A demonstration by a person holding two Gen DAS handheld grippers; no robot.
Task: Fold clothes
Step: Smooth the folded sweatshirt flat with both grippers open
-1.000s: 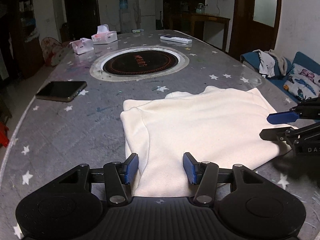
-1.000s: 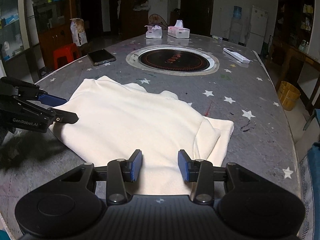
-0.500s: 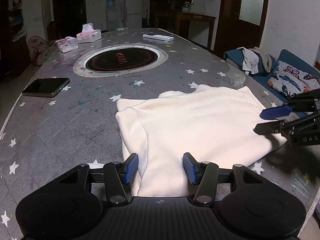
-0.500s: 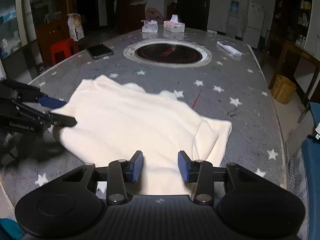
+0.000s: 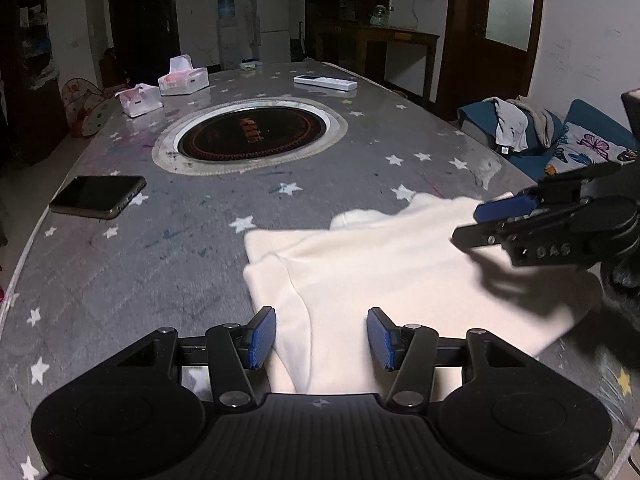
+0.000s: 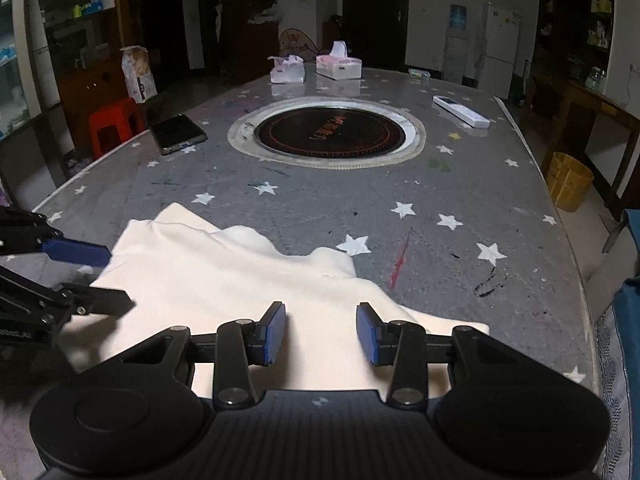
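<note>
a cream garment (image 5: 392,276) lies folded and flat on the near end of a grey, star-printed surface (image 5: 168,264), directly ahead of both sets of tongs. in the left wrist view, the left tongs (image 5: 321,338) sit at the garment's near edge with their blue pads spread apart, cloth showing in the gap between them but not pinched. a sleeve fold runs just inside the left pad. the right tongs (image 5: 480,222) reach in from the right side of that view, held low over the far right corner of the garment, their two fingers parted with one above the other; whether the lower finger touches the cloth cannot be told.

in the right wrist view, the right tongs (image 6: 321,332) likewise stand apart over the garment's (image 6: 224,280) near edge, and the left tongs (image 6: 100,276) enter from the left, spread at the cloth's left edge.

beyond the garment, a round black cooktop (image 5: 254,136) is set into the middle of the surface. left of the left tongs and further out lies a dark phone (image 5: 98,196). two tissue boxes (image 5: 182,80) and a white remote (image 5: 325,81) rest at the far end. off the surface to the right, a blue sofa (image 5: 588,136) carries loose clothing.
</note>
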